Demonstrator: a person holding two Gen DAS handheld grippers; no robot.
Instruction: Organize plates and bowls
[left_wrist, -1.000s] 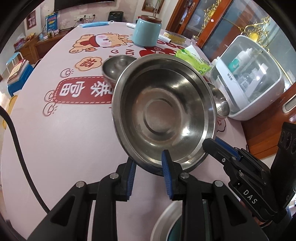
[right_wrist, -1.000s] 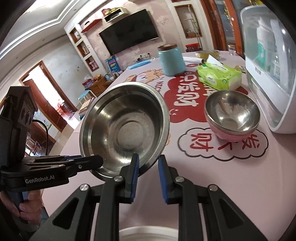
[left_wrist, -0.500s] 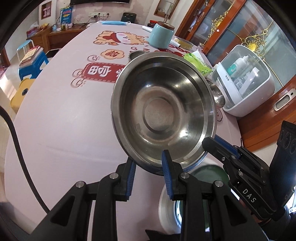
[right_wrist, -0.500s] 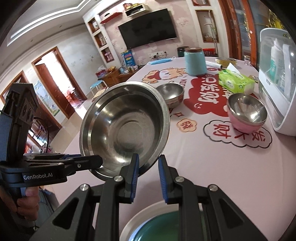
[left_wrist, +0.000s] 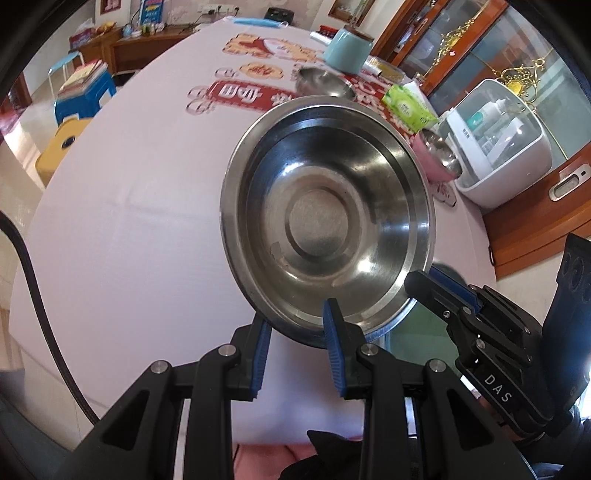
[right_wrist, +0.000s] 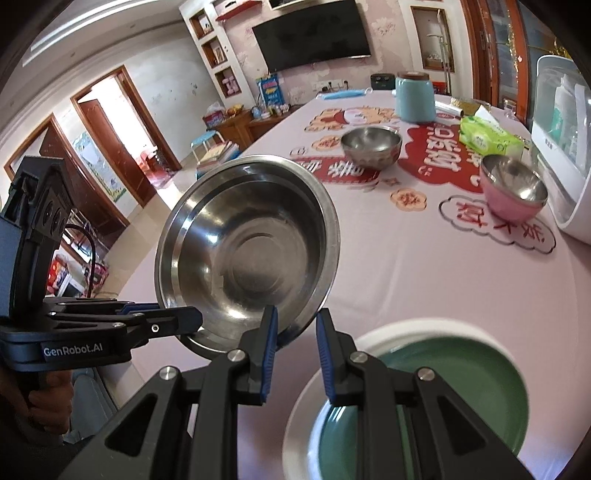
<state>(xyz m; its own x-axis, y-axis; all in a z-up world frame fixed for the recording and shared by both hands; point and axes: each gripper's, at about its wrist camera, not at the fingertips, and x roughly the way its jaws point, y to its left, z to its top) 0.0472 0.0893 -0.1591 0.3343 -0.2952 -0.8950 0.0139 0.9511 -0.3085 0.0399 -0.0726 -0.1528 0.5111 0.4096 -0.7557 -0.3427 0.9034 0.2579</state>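
A large steel basin (left_wrist: 325, 221) (right_wrist: 247, 254) hangs tilted above the table, held by its near rim. My left gripper (left_wrist: 295, 332) is shut on that rim, and my right gripper (right_wrist: 293, 328) is shut on the rim from the other side. Each gripper shows in the other's view: the right gripper (left_wrist: 436, 284) and the left gripper (right_wrist: 162, 317). A green plate with a white rim (right_wrist: 417, 398) lies on the table just below the right gripper. A small steel bowl (right_wrist: 371, 146) and a pink bowl with a steel inside (right_wrist: 513, 192) stand farther back.
The table has a pink printed cloth (right_wrist: 424, 266). A teal canister (right_wrist: 413, 96), a green tissue pack (right_wrist: 487, 138) and a white sterilizer cabinet (left_wrist: 498, 140) stand at the far right. A blue stool (left_wrist: 81, 92) stands left of the table.
Both grippers have pulled back and lifted with the basin. More table shows behind it, and the green plate has come into full view under the right gripper.
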